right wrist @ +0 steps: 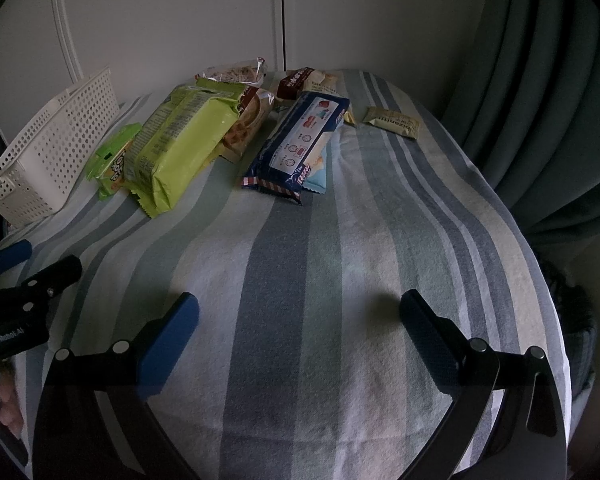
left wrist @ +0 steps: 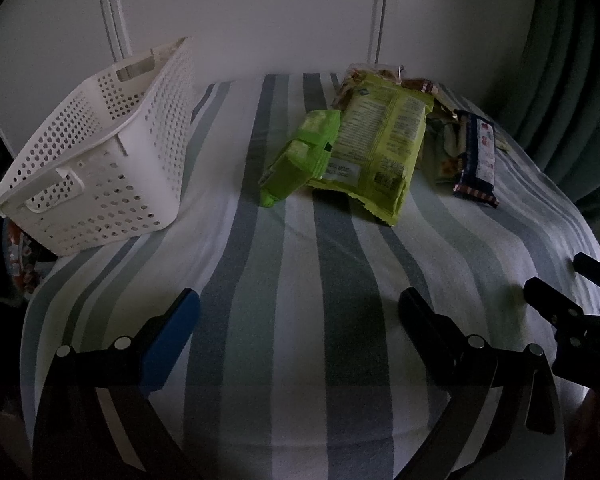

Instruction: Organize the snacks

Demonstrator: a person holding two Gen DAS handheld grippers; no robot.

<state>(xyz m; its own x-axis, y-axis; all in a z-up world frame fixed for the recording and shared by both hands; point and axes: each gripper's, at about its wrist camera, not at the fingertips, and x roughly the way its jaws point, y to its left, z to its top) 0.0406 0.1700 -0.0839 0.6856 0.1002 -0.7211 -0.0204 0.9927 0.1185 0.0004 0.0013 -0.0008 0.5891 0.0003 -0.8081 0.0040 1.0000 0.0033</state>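
your left gripper (left wrist: pixel 299 312), nearest the lens in the left wrist view, hung over the striped grey, white and pale green cloth (left wrist: pixel 284 280) with its blue-padded fingers (left wrist: pixel 172 332) spread wide and nothing between them. your right gripper (right wrist: pixel 299 314) was likewise spread and empty above the same cloth (right wrist: pixel 320 280); its dark tips also showed at the right edge of the left view (left wrist: pixel 560 284), and the left tool's tips showed at the left edge of the right view (right wrist: pixel 32 268), so the two tools sat side by side near the front edge.

the white perforated plastic basket (left wrist: pixel 100 160) with cut-out handles stood at the far left of the cloth, tilted, and no snack showed inside it. to its right, well apart from both grippers, lay the snacks: a small bright green packet (left wrist: pixel 300 156) touching and partly under the edge of a large yellow-green printed bag (left wrist: pixel 380 140); a brown-printed pack (right wrist: pixel 244 124) tucked beneath that bag; a long navy and white wrapped pack (right wrist: pixel 300 144) just right of it, resting over a pale blue wrapper (right wrist: pixel 316 178); a dark red and white pack (right wrist: pixel 300 80) and a clear bag (right wrist: pixel 236 72) at the back; and a small cream sachet (right wrist: pixel 392 122) lying alone at the far right. white cabinet doors (right wrist: pixel 180 12) stood behind, and a green curtain (right wrist: pixel 540 80) hung at right.
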